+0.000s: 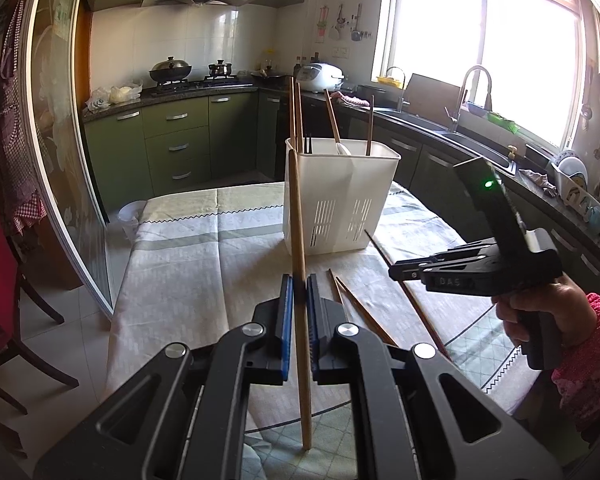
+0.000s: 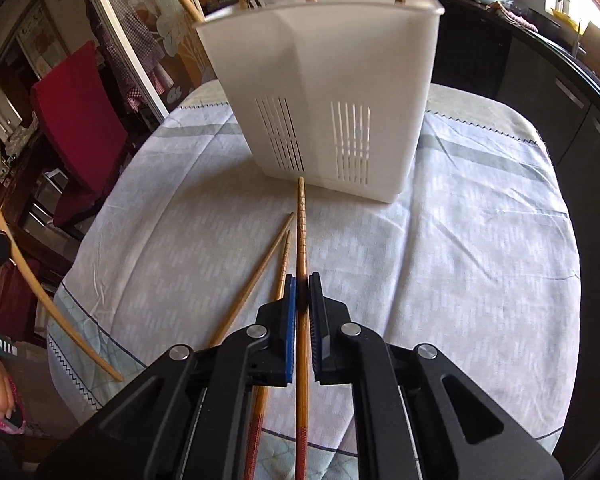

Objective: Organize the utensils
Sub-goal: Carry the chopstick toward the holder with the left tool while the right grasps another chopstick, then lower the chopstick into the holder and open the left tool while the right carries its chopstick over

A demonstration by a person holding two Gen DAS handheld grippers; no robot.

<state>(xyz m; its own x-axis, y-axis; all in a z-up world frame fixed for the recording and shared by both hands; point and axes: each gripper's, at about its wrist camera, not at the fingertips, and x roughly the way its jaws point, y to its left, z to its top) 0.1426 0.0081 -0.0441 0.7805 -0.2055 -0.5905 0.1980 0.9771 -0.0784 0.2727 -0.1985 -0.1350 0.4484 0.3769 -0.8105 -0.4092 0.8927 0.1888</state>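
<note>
A white slotted utensil holder stands on the clothed table, with several chopsticks and a white spoon inside; it also shows in the right wrist view. My left gripper is shut on a long light wooden chopstick, held nearly upright in front of the holder. My right gripper is shut on a brown ridged chopstick whose tip points at the holder's base. The right gripper also shows in the left wrist view. Two more chopsticks lie on the cloth left of it.
The table has a pale checked cloth. A red chair stands at the left. Green kitchen cabinets, a stove with pots, and a sink under a bright window surround the table.
</note>
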